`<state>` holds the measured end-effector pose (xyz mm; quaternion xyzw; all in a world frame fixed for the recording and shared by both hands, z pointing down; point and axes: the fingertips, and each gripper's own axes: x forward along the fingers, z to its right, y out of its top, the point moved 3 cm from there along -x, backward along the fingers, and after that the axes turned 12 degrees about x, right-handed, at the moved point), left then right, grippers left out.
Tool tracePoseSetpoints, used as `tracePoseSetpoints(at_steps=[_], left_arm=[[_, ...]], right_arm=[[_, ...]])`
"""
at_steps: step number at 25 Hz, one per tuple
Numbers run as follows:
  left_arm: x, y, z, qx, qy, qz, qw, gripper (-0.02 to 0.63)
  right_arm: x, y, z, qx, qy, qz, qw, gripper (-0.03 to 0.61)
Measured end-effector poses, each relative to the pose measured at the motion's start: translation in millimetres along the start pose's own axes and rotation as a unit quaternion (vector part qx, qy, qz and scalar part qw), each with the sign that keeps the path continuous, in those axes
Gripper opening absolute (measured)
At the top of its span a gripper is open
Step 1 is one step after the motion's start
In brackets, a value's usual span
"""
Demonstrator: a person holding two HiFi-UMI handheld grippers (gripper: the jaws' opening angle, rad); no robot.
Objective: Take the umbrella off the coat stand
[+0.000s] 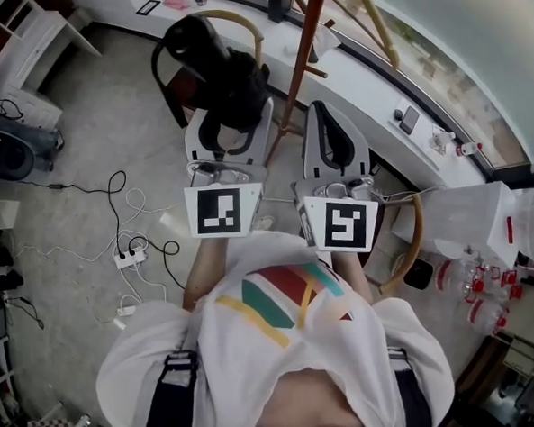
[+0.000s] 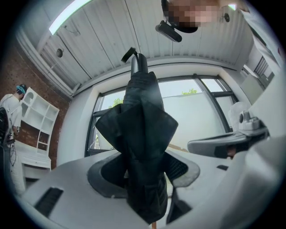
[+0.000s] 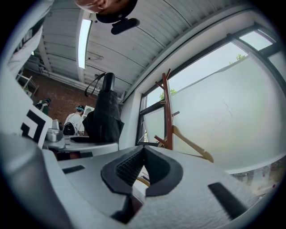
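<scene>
**Head view.** My left gripper [image 1: 229, 127] is clamped on 1 black folded umbrella [image 1: 215, 67]. The umbrella sits just left of the stand [image 1: 307, 41] and I see no contact between them. My right gripper [image 1: 330, 116] is beside the left one, with its jaws together and nothing in them. Count: 1 umbrella, 1 stand, 2 grippers.

**Left gripper view.** The pads [image 2: 181, 168] press on both sides of the umbrella [image 2: 143, 129], low on the bundled canopy. Most of its length rises above the grip to the capped end and its strap loop.

Judgement on handling:
- It is probably light, but top-heavy in this hold.
- The cloth is soft and gives under the pads, and the shaft inside is stiff.
- The fabric looks slick, so it could slide through a loose grip.
- The best hold is across the wrapped canopy, where the shaft backs the cloth, not on the loose folds.

**Right gripper view.** The jaws of my right gripper [image 3: 143, 166] meet at the tips and hold nothing. The umbrella [image 3: 105, 112] stands upright at the left, well apart from the stand [image 3: 167, 109] by the window. I judge it to be off the stand. There are 2 people in the far background.
</scene>
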<state>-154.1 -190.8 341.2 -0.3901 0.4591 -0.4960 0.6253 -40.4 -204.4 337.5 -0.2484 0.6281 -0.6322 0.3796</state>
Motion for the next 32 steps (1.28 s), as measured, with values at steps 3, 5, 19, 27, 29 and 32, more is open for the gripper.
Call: tracePoseSetpoints(at_steps=[3,5,19,27,29,32], left_arm=[[-7,-13,1,-0.011,-0.001,-0.019,0.9998,0.235],[-10,-18,1,-0.014,-0.002,-0.025,0.9996,0.235],[-17,-21,-8,-0.016,0.002,-0.026,0.9995,0.235],[-16,-18,-9,-0.026,0.008,-0.018,0.9995,0.235],[-15,-15,-10,-0.029,0.015,-0.009,0.9994,0.235],[-19,-20,-9,-0.023,0.007,-0.024,0.9994,0.235]], right_arm=[[-2,-4,-2,0.002,-0.001,-0.003,1.000,0.000],[-3,-7,-3,0.001,-0.003,-0.009,1.000,0.000],[-5,-11,-5,-0.006,-0.014,-0.020,1.000,0.000],[-7,-12,-4,-0.010,-0.021,-0.022,0.999,0.000],[-7,-12,-3,-0.008,-0.026,-0.026,0.999,0.000],[-8,-13,-4,-0.003,-0.025,-0.030,0.999,0.000]])
